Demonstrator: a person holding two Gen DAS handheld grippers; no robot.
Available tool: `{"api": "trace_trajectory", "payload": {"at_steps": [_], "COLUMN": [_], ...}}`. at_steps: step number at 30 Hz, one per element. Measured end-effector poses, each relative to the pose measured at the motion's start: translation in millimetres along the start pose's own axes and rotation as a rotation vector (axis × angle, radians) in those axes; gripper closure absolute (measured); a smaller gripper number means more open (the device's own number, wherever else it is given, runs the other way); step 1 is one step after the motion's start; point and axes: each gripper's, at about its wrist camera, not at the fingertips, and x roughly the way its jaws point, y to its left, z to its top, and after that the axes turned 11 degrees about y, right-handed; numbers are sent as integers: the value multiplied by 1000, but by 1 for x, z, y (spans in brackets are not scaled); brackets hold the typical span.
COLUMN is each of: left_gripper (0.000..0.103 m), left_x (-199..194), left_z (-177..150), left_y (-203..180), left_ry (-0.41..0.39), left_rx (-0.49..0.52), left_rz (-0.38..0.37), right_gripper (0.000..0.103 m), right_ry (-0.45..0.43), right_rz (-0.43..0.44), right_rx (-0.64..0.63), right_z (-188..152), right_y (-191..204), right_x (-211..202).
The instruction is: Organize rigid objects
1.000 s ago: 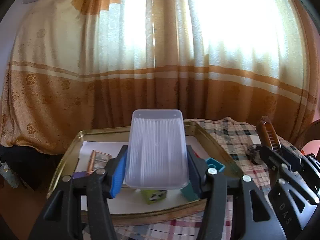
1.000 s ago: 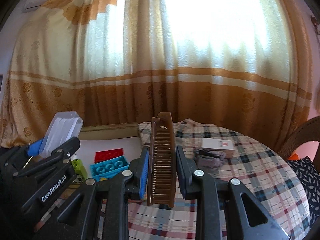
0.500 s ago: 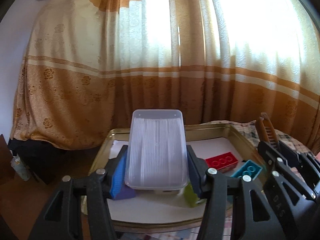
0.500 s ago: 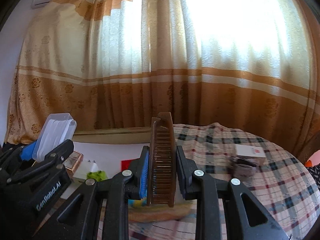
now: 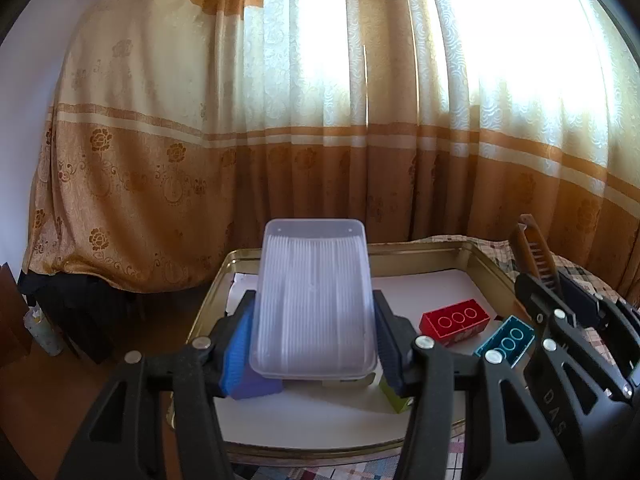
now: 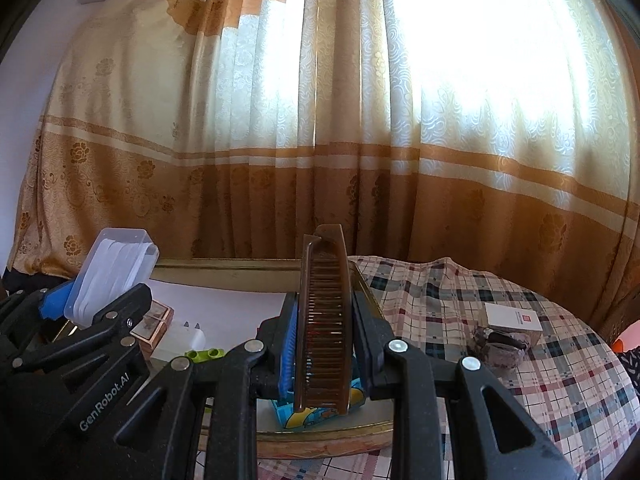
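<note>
My left gripper is shut on a clear ribbed plastic box, held tilted above the gold metal tray. In the tray lie a red brick, a teal brick, a purple block and a green piece. My right gripper is shut on a brown comb that stands on edge over the tray's right side. The right wrist view also shows the clear box, a small copper-coloured box, a white plug and a green brick.
The tray sits on a table with a plaid cloth. On the cloth to the right lie a white carton and a dark patterned pouch. Orange and cream curtains hang behind. The floor drops away left of the tray.
Both grippers have swung to the left over the tray, each keeping its grip. The red and teal bricks now show to the right of the clear box.
</note>
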Motion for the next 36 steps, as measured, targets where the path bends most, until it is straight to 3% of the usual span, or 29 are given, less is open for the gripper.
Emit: {"api": "trace_trajectory", "payload": {"at_steps": [36], "left_gripper": [49], "left_x": [8], "left_z": [4], "left_y": [-3], "left_ry": [47], "left_rx": [8], "left_rz": [32], "right_gripper": [75], "right_ry": [87], "right_rz": [10], "right_rx": [-34], "right_z": [6], "right_y": [7], "right_x": [24]}}
